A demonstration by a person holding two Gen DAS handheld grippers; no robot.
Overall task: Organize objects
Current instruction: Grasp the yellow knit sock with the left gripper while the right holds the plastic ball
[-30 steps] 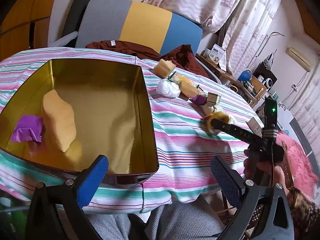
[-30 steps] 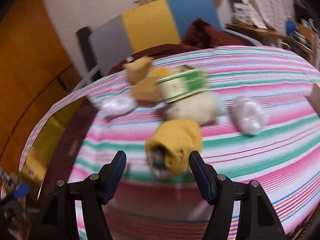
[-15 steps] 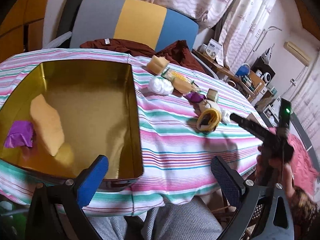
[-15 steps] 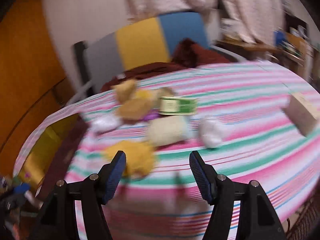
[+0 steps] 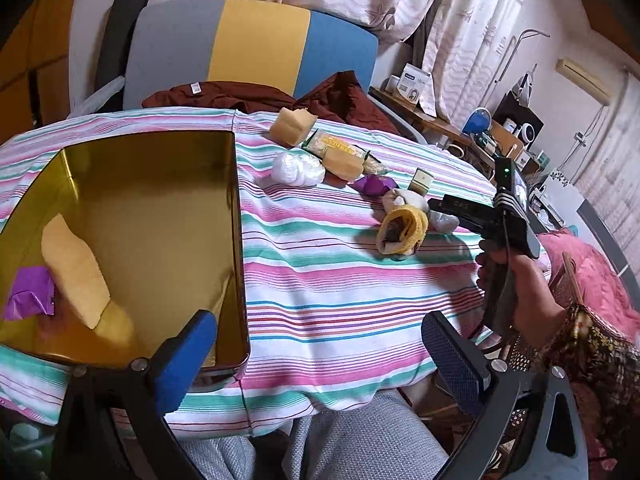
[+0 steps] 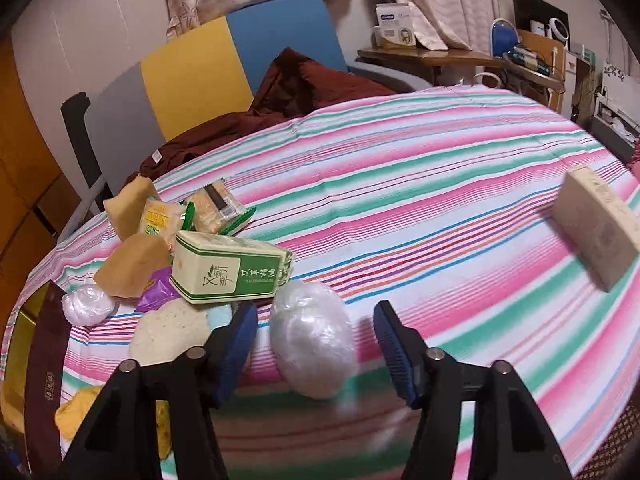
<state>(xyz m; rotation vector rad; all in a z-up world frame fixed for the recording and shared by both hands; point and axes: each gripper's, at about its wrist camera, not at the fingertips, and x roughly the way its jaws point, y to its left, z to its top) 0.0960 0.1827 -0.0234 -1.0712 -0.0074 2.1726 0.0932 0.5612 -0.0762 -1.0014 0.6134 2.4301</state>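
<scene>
Right gripper (image 6: pixel 316 344) fingers wide, straddling a crinkled white plastic bundle (image 6: pixel 314 344) on the striped tabletop (image 6: pixel 440 200), left gripper (image 5: pixel 316 356) fingers wide, empty, by gold tin (image 5: pixel 160 216)

Round table, striped pink/green/white cloth (image 5: pixel 340 300). Directly on it:

- gold tin (image 5: pixel 236 240), open, at the left near edge
- cluster right of the tin toward the far side: tan sponge block (image 5: pixel 292 126), cracker packs (image 6: pixel 218 204), second tan block (image 6: pixel 132 266), white plastic wad (image 5: pixel 298 170), purple wrapper (image 5: pixel 374 184)
- green-and-cream box (image 6: pixel 228 268), tilted, resting on the pile rather than flat on the cloth
- cream pouch (image 6: pixel 172 330) near side of that box
- yellow sock roll (image 5: pixel 402 232) near the cluster
- larger clear-plastic bundle (image 6: pixel 312 344) at the near edge
- beige box (image 6: pixel 596 228), alone, far right, well apart from the rest
</scene>
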